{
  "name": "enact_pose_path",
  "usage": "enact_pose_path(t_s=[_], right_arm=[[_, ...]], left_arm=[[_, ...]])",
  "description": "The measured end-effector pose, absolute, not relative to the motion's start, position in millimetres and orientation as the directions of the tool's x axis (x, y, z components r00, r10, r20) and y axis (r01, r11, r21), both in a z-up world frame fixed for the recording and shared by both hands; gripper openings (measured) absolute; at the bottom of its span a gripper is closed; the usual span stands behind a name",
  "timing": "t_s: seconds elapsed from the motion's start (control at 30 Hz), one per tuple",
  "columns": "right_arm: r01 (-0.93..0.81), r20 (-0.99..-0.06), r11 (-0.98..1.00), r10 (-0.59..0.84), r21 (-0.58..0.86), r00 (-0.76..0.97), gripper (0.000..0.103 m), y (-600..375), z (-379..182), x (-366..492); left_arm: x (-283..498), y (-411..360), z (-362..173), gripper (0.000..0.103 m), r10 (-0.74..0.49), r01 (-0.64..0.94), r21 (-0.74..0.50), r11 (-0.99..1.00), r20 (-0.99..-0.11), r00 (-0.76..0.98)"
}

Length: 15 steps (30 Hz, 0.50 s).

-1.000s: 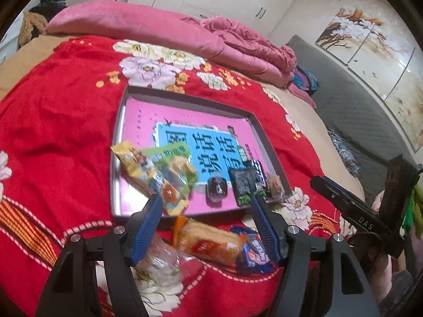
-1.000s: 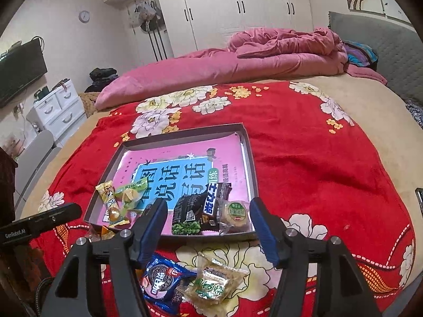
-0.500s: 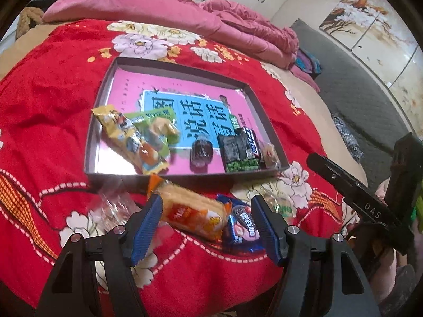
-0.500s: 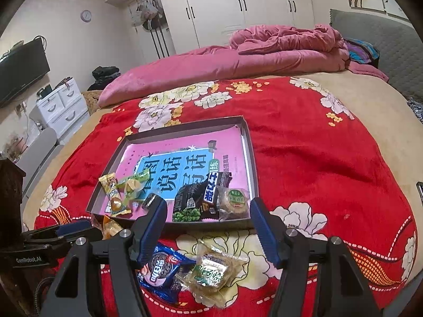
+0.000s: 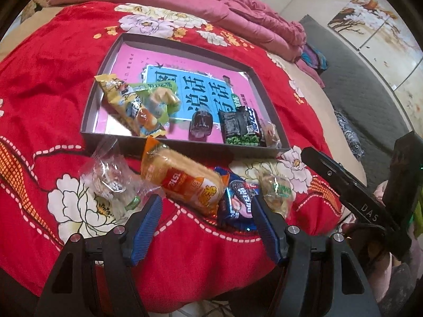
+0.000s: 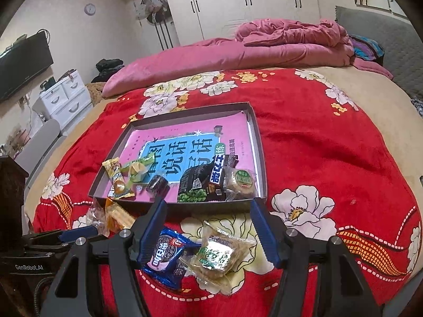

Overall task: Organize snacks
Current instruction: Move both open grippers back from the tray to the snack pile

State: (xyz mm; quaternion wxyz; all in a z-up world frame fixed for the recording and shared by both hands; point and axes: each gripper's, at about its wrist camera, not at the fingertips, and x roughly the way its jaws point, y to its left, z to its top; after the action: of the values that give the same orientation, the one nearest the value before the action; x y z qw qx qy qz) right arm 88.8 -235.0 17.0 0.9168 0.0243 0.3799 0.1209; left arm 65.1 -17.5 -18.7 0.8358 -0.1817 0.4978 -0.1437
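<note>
Left gripper [image 5: 206,208] above orange pack [image 5: 185,179] on bed [image 5: 39,60], jaws wide, empty. Right gripper [image 6: 207,211] above blue pack [image 6: 165,256] and clear pack [image 6: 219,253], jaws wide, empty. Tray [image 6: 257,142] just behind, with several snacks at near edge.

One tray [image 5: 267,105], six snacks inside, four snack packets on the red blanket [image 5: 47,84]
</note>
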Motion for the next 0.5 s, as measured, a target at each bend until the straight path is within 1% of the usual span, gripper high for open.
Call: enact_pose_path(t_s=[0.5], right_arm=[[-0.189,-0.731,0.970,0.238,0.150,0.640,0.065,-243,-3,74]], left_arm=[[58,-25,-25,0.071,-0.389,0.053,-0.409,0.911,-0.808,0.443]])
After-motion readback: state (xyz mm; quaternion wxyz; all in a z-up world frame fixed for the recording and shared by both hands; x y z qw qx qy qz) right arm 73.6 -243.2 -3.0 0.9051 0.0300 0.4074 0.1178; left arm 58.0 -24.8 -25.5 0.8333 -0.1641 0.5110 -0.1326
